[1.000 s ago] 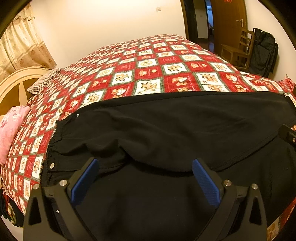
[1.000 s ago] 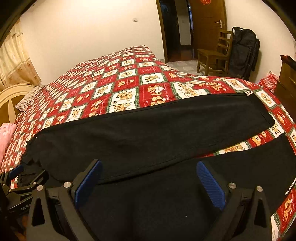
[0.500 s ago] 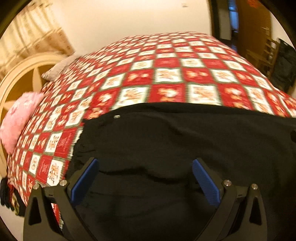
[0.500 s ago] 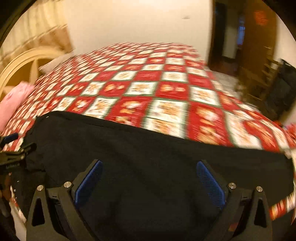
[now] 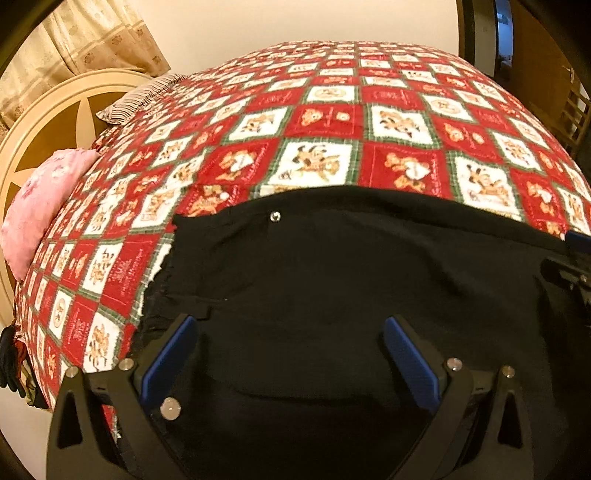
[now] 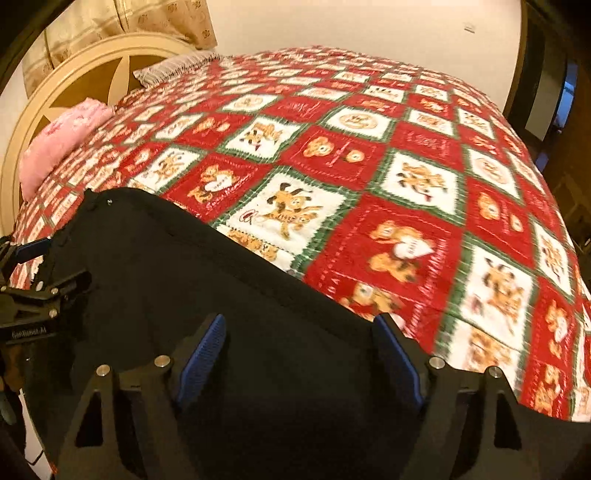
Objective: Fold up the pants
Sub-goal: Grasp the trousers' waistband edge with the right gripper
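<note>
Black pants (image 5: 332, 280) lie on a bed with a red and white patchwork quilt (image 5: 332, 125). The waistband end with a metal button (image 5: 275, 216) is at the left. My left gripper (image 5: 290, 332) is open, low over the black cloth near the waist. My right gripper (image 6: 299, 332) is open over the pants (image 6: 184, 273) by their far edge. The left gripper also shows at the left edge of the right wrist view (image 6: 44, 266). The right gripper shows at the right edge of the left wrist view (image 5: 572, 258). The legs are out of view.
A pink pillow (image 5: 40, 199) and a striped pillow (image 5: 136, 99) lie by the round cream headboard (image 5: 44, 122) at the left. A curtain (image 5: 74, 40) hangs behind. A dark doorway (image 5: 480, 33) and a wooden chair (image 5: 572, 110) are at the right.
Both grippers have swung left toward the waist end and come lower over the pants. The chair, bag and spread legs have left the views. Both stay open.
</note>
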Demonstrator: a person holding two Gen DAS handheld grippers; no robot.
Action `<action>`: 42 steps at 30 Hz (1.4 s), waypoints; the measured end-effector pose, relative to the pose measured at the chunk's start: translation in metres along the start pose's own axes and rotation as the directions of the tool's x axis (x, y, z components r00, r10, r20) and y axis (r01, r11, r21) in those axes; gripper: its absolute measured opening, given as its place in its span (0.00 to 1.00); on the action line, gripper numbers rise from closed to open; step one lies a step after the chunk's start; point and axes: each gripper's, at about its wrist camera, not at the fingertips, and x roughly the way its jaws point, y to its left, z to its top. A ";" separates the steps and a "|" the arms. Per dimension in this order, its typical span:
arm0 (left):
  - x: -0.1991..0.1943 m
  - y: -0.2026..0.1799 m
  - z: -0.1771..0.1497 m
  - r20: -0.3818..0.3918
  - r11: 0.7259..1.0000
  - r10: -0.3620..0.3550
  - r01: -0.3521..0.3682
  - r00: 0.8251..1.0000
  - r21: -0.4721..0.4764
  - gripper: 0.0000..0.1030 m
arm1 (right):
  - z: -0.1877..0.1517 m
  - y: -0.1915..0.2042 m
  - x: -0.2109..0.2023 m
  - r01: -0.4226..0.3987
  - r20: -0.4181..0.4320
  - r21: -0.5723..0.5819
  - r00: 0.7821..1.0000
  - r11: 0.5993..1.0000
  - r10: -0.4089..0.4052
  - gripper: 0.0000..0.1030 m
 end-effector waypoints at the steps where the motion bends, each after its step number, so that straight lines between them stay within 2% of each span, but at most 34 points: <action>1: 0.002 0.000 0.001 -0.002 1.000 -0.001 0.001 1.000 0.000 1.00 | 0.001 0.002 0.003 0.006 -0.004 -0.004 1.000 1.000 -0.006 0.80; 5: 0.010 -0.003 0.000 -0.007 1.000 0.000 0.000 1.000 0.006 1.00 | -0.001 0.010 0.010 0.049 0.001 -0.056 0.999 0.997 -0.049 0.80; 11: 0.013 -0.003 0.002 0.008 1.000 -0.010 0.010 1.000 -0.001 1.00 | 0.004 0.012 0.015 0.046 0.016 -0.066 0.999 0.997 -0.045 0.80; 13: 0.014 -0.003 0.002 0.010 1.000 -0.013 0.013 1.000 -0.002 1.00 | 0.003 0.013 0.015 0.042 0.023 -0.072 0.999 0.997 -0.041 0.77; 21: 0.014 -0.004 0.003 0.009 1.000 -0.003 0.003 1.000 -0.011 1.00 | 0.001 0.017 0.010 0.034 0.037 -0.088 0.999 0.996 -0.031 0.49; 31: 0.014 -0.005 0.002 0.008 1.000 0.004 -0.004 1.000 -0.007 1.00 | -0.003 0.020 0.007 0.067 0.063 -0.088 0.996 0.994 -0.062 0.45; 37: 0.014 -0.005 0.002 0.009 1.000 0.004 -0.004 1.000 -0.007 1.00 | -0.004 0.018 0.005 0.075 0.073 -0.084 0.995 0.994 -0.069 0.36; 42: 0.014 -0.004 0.002 0.008 1.000 0.002 -0.002 1.000 -0.008 1.00 | -0.006 0.019 0.002 0.092 0.085 -0.102 0.993 0.991 -0.083 0.15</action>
